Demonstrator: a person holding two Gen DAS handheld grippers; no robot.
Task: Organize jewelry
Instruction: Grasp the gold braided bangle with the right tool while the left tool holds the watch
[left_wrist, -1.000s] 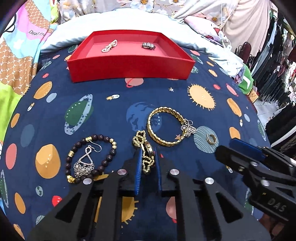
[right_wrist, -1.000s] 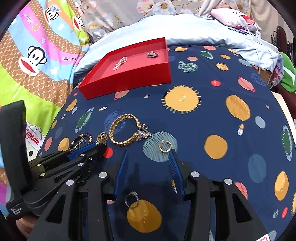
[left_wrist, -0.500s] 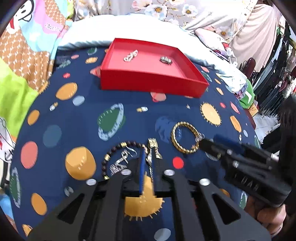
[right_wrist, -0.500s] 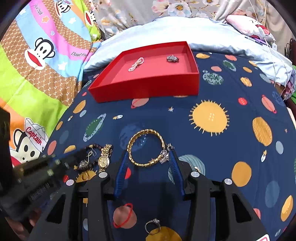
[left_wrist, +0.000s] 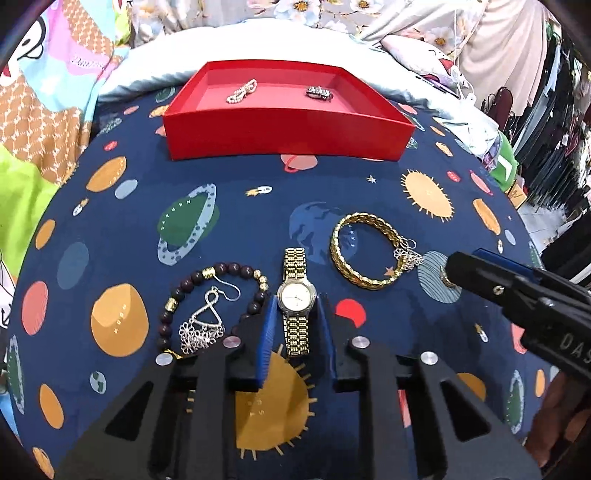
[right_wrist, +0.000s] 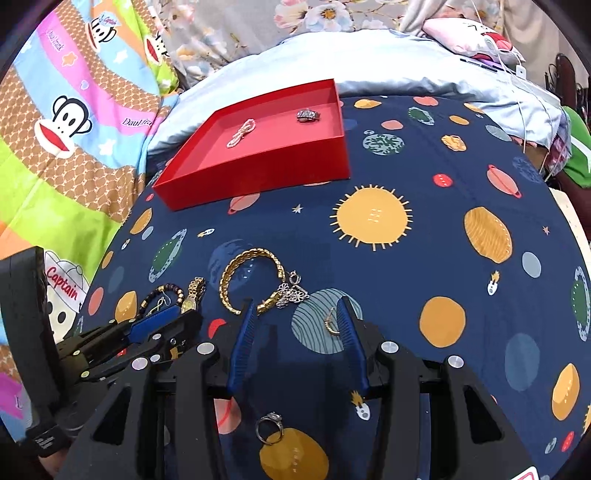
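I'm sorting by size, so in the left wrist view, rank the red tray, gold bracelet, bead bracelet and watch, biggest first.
1. red tray
2. bead bracelet and gold bracelet: look alike, so unranked
3. watch

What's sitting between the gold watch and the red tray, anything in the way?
Nothing visible blocks it. The gold watch lies between the left hand-held gripper fingers, whose jaws are opening. Only bare printed cloth runs from it to the red tray. The beaded bracelet and gold bangle lie off to either side.
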